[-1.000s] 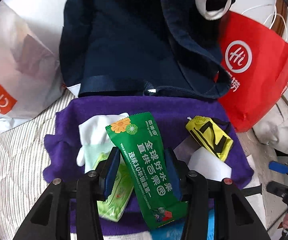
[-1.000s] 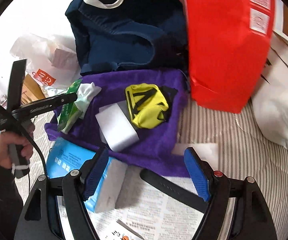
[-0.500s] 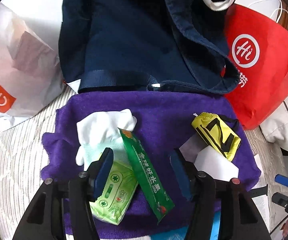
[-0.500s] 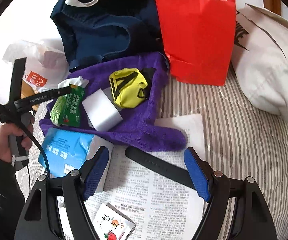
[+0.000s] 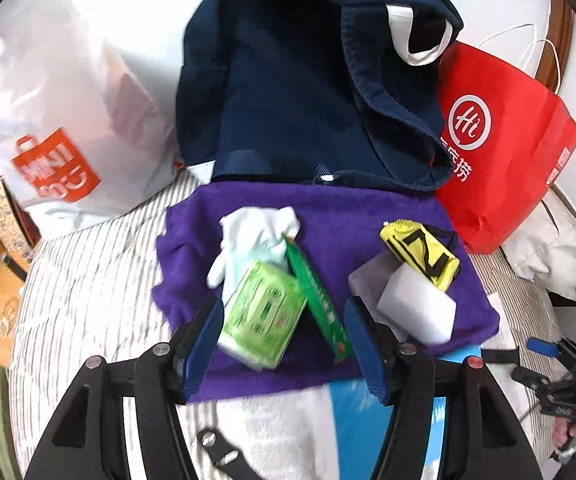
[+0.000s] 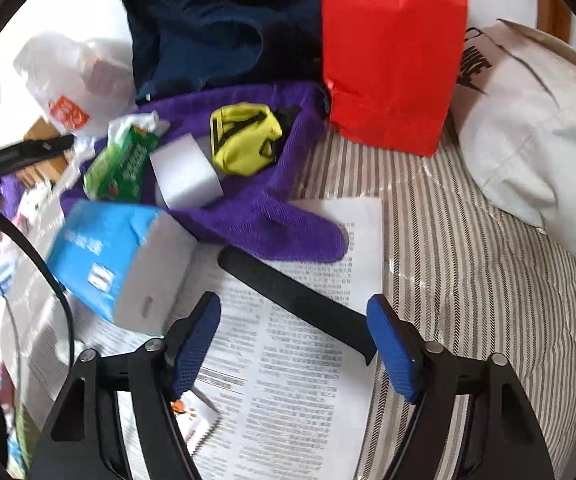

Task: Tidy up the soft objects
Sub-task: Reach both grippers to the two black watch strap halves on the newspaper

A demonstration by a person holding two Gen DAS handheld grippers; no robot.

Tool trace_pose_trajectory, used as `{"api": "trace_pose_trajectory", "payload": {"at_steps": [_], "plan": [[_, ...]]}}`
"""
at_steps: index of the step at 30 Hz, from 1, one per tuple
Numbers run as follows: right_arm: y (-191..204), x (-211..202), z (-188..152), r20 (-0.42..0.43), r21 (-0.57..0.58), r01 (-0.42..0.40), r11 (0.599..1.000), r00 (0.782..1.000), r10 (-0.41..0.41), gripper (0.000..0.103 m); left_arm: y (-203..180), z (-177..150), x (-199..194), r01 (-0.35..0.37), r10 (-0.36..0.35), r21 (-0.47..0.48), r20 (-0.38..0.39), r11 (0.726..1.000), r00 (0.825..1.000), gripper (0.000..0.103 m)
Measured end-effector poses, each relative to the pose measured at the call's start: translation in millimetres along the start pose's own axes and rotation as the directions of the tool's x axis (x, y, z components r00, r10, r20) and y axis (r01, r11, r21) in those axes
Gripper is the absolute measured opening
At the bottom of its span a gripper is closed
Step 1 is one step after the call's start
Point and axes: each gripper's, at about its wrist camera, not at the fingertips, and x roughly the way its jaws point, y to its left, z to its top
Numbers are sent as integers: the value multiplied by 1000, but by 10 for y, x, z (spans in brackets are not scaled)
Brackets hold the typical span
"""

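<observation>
A purple towel [image 5: 328,216] lies on the striped bed and carries a white glove [image 5: 254,236], a light green tissue pack [image 5: 264,316], a dark green snack packet [image 5: 316,300], a white sponge block [image 5: 416,312] and a yellow-black pouch [image 5: 424,256]. My left gripper [image 5: 284,344] is open and empty, just above the towel's near edge, with the two green packs between its fingers. My right gripper [image 6: 294,344] is open and empty over printed paper [image 6: 288,360]. The right wrist view also shows the towel [image 6: 264,216], the pouch [image 6: 244,144] and the sponge [image 6: 184,176].
A navy bag [image 5: 296,92] stands open behind the towel, a red bag [image 5: 504,148] to its right, a white plastic bag [image 5: 60,120] to its left. A blue tissue box [image 6: 116,264] and a black strap [image 6: 296,296] lie on the paper. A white pillow [image 6: 528,128] is right.
My left gripper opened and let go of the dark green snack packet, which now lies on the towel beside the tissue pack. Both grippers pulled back a little.
</observation>
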Motion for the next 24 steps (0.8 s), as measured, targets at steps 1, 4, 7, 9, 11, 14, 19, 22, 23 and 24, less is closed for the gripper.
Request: {"api": "trace_pose_trajectory", "payload": {"at_steps": [1,4,7,9,11,14,19,22,23,24], "plan": [[6,52,-1,3,-18,-6,1000,1000,6,73,7,-25,-23,-1,1,-1,-1,1000,1000,61],[27,238,0,-22,-66,0,998,1000,-2,68,58,-129,-71,-9,9,-9,-16,1000,1000,61],[62,376,-7,-32,-119,14,993,999,-18,63,119,-231,-127,-19,18,-25,-18,1000,1000,61],[102,381,-24,-24,-156,30,987,999,-35,59,155,-281,-136,-21,20,-37,-24,999,1000,61],[134,361,-53,-39,-183,34,983,998,-42,49,181,-334,-156,-25,24,-44,-22,999,999,61],[191,298,-133,-80,-190,-13,982,997,-2,43,206,-408,-180,-18,17,-54,-23,998,1000,61],[385,237,-261,-105,-231,-43,972,994,19,41,231,-519,-155,-12,10,-59,-39,998,999,61],[424,294,-210,-85,-220,-28,975,996,9,40,253,-569,-148,-8,4,-72,-45,997,999,61],[438,320,-190,-74,-223,-18,975,997,1,35,257,-591,-149,-6,2,-73,-47,997,999,61],[458,337,-176,-59,-234,3,972,998,-17,32,255,-608,-154,-7,3,-73,-48,997,999,61]]}}
